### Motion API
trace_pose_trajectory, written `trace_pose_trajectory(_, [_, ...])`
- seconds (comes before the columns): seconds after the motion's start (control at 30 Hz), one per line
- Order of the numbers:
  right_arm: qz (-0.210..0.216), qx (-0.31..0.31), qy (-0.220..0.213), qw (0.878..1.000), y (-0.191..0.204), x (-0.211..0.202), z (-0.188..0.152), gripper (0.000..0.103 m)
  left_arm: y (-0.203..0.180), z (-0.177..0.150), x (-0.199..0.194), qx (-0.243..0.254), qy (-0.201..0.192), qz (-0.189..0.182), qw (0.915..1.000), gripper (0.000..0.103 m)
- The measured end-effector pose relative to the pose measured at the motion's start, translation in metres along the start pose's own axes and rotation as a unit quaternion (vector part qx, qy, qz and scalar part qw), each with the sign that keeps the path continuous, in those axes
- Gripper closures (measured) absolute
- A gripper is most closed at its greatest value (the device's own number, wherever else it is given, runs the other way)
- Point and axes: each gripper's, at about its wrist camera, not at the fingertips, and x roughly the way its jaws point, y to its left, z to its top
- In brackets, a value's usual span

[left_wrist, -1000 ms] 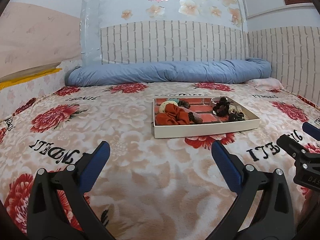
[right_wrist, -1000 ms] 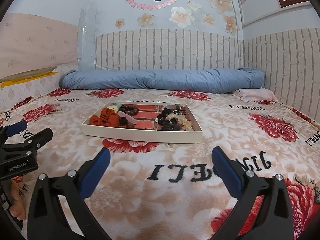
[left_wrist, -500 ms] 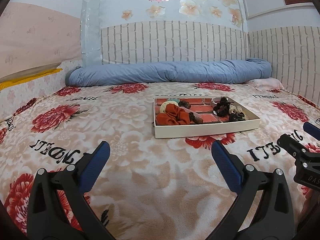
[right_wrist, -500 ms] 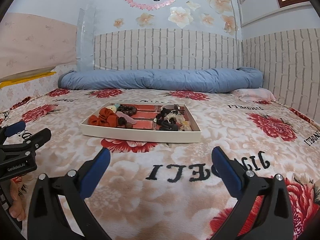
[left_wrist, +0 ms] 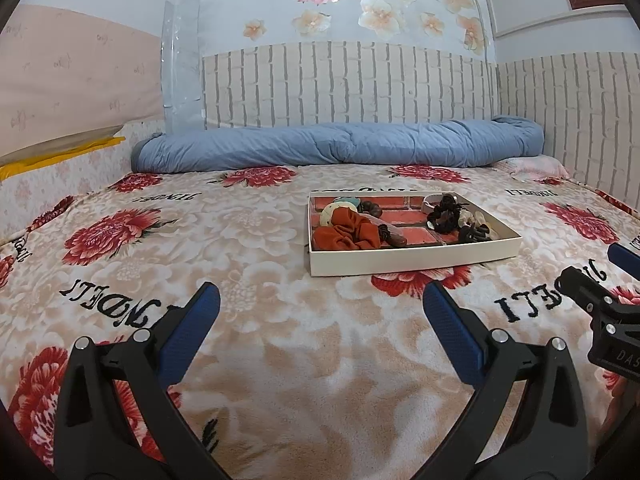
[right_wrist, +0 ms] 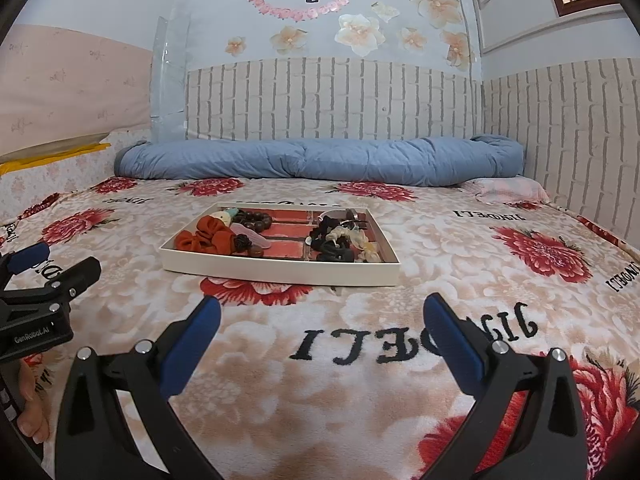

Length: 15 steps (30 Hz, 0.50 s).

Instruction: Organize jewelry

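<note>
Hovering low over the bed [left_wrist: 280,360], the left gripper [left_wrist: 320,312] and right gripper [right_wrist: 320,320] are both spread wide and hold nothing. Move slowly up to the white tray [right_wrist: 280,272] ahead. Pinch one small thing, like the orange scrunchie [right_wrist: 206,236].

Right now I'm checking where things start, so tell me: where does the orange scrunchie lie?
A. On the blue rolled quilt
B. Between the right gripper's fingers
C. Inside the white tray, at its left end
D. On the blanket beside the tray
C. The orange scrunchie lies inside the white tray, at its left end, and both the left gripper and the right gripper are open and empty, short of the tray.
</note>
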Motion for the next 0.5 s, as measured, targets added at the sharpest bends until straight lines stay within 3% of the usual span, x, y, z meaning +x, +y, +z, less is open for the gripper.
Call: trace_pose_trajectory(0.5, [-0.001,0.000,-0.002,1.000,-0.0023,-0.0001,-0.0002,0.004,0.0010,0.0009,0.0009,0.001,0.000,0.004,1.0000,0.005])
